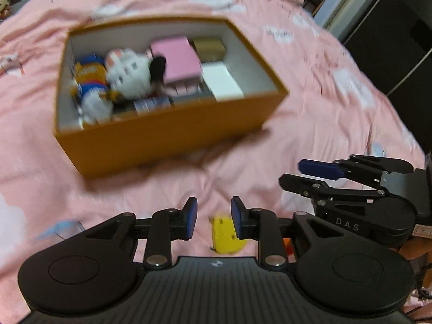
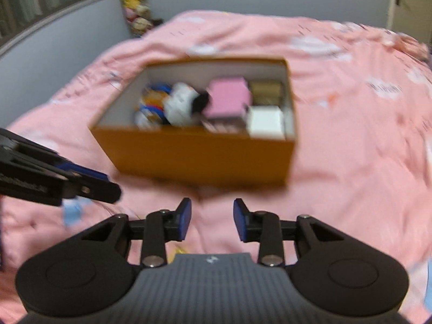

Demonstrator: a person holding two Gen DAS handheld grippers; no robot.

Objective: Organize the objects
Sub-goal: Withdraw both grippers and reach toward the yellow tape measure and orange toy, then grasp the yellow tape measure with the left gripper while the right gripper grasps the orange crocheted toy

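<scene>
An open orange cardboard box [image 1: 172, 137] sits on the pink bedspread; it also shows in the right wrist view [image 2: 199, 159]. Inside lie a white plush toy [image 1: 129, 73], a blue-and-orange plush [image 1: 89, 81], a pink box [image 1: 181, 59], a white box [image 1: 222, 82] and a gold box [image 1: 209, 48]. My left gripper [image 1: 213, 217] is open and empty, above a yellow object [image 1: 225, 236] on the bed. My right gripper [image 2: 212, 220] is open and empty, short of the box. Each gripper shows in the other's view, the right gripper [image 1: 318, 168] and the left gripper [image 2: 89, 178].
The pink bedspread [image 1: 310, 94] with white cloud prints covers the whole bed. A dark wardrobe [image 1: 391, 27] stands beyond the right edge. Stuffed toys [image 2: 135, 5] are stacked in the far corner by a grey wall. A light-blue print patch [image 2: 71, 212] lies on the bedspread at the left.
</scene>
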